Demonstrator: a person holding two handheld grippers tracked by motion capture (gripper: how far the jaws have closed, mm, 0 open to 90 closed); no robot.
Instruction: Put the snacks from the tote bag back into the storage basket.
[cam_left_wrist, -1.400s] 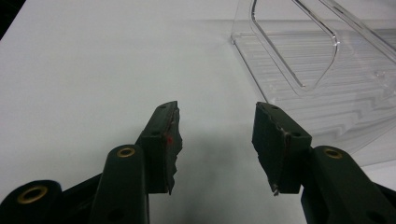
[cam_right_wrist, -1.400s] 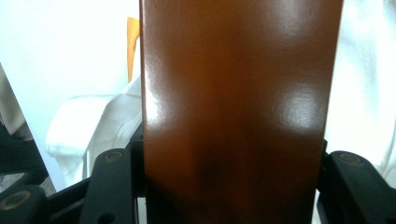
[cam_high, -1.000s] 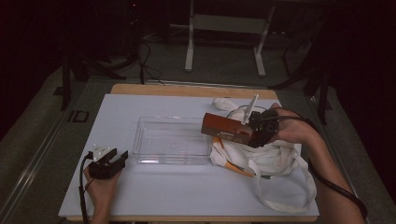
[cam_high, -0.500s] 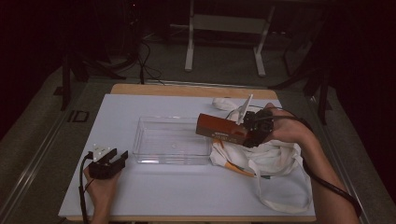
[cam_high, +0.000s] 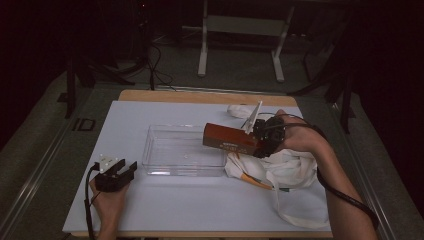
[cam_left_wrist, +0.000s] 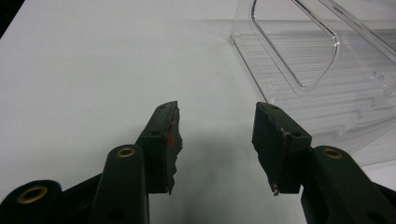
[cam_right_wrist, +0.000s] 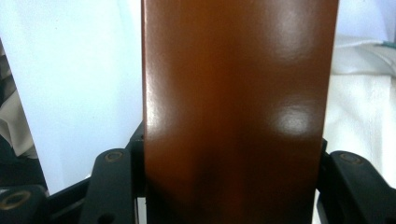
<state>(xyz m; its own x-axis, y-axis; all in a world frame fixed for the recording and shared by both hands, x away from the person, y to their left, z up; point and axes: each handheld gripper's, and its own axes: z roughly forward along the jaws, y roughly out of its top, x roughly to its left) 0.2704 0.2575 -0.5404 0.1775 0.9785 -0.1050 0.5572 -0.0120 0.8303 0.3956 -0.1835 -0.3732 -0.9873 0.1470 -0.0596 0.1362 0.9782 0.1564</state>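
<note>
1. My desk (cam_high: 165, 210) is one wooden top under a white sheet, and the dark floor beside its left edge carries the letters "ID" (cam_high: 83, 124), the only writing I can read.
2. One white cloth bag (cam_high: 285, 172) lies crumpled on the right half of the desk, its long straps looping toward the near edge. A smaller white bundle (cam_high: 240, 111) sits near the far edge; I cannot tell what it is.
3. One clear plastic tray (cam_high: 182, 150) stands in the middle of the desk with nothing large inside. In the left gripper view its ribbed floor and curved wall (cam_left_wrist: 327, 79) sit up and to the right of my claw.
4. One reddish-brown box (cam_high: 231, 138) hangs over the right end of the tray and the bag's edge, held roughly level. A pale label runs along its side, too small to read. In the right gripper view its glossy brown face (cam_right_wrist: 238, 107) stands between my jaws.
5. My right claw (cam_high: 261, 141) pinches that box by its right end, jaws pressed against both sides.
6. My left claw (cam_high: 120, 170) rests on the desk just left of the tray's near corner, jaws spread wide and holding nothing (cam_left_wrist: 215, 140).
7. One orange, pencil-like stick (cam_high: 252, 181) pokes out from under the bag.
</note>
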